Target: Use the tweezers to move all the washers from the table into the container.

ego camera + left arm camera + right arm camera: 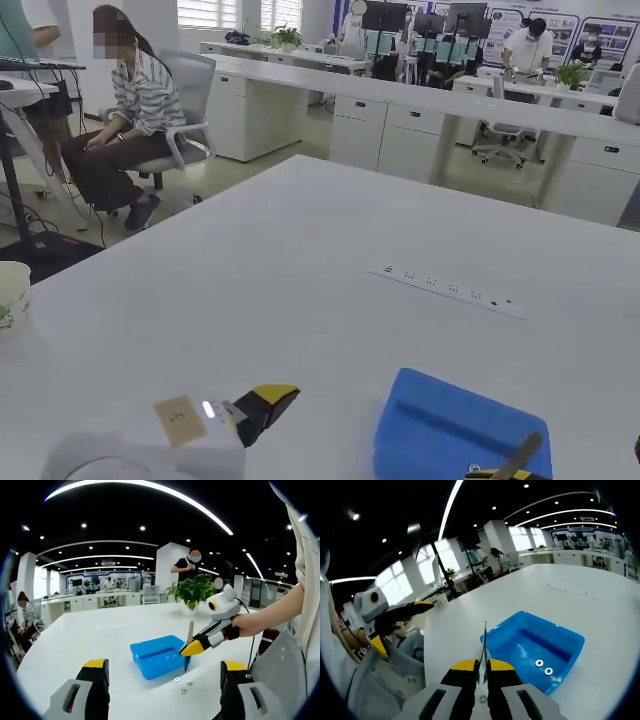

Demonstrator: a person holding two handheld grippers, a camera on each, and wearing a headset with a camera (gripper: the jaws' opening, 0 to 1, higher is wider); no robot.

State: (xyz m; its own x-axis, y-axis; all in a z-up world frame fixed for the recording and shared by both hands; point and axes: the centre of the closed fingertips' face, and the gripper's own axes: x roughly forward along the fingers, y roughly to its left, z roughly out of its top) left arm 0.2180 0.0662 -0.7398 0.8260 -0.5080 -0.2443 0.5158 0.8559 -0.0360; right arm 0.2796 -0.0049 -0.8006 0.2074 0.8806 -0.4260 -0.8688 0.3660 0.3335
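Your right gripper (483,664) is clamping the tweezers (484,640), your left gripper (164,664) is gaping empty; the washers (189,682) are probably light and slippery, so pinch each rim.

Pretty clearly a big open-plan office: rows of long white desks (420,98) with drawer units (385,140), swivel chairs (195,85), monitors (385,15), potted plants (192,591), ceiling spotlights (142,528), and people (135,110) sitting around.
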